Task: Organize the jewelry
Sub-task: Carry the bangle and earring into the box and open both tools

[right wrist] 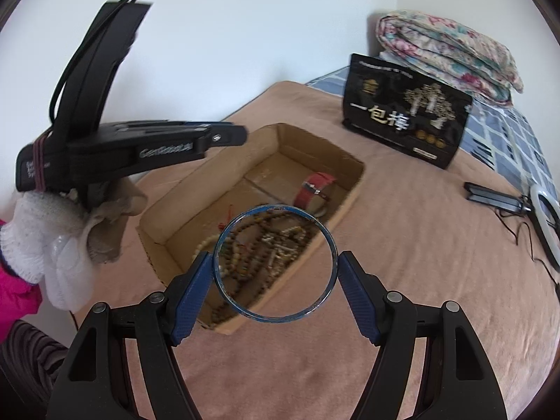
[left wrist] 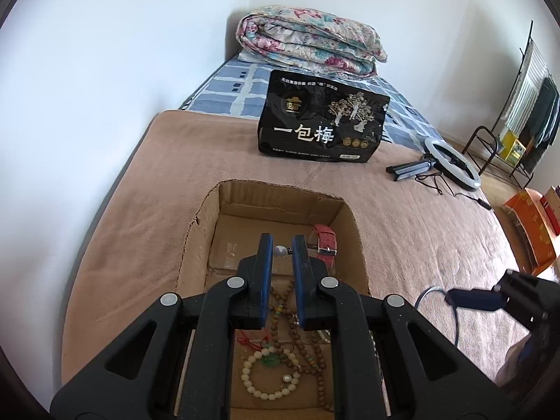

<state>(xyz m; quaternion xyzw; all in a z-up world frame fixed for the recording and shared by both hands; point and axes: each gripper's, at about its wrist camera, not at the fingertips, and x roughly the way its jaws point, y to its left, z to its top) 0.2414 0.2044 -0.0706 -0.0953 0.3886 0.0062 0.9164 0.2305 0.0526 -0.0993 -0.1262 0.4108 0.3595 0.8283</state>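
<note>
While the right claw (right wrist: 274, 276) pinches the thin blue metal bangle (right wrist: 274, 264) across its width, the open cardboard box (right wrist: 350, 189) of beads lies just ahead; left claw (left wrist: 279, 245), pressed together, hovers over it

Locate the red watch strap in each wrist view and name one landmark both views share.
Left wrist view: red watch strap lies at the cardboard box's far end, just right of the left gripper.
Right wrist view: the strap sits at the box's far end, above the blue bangle.
Shared landmark: the black snack bag.
</note>
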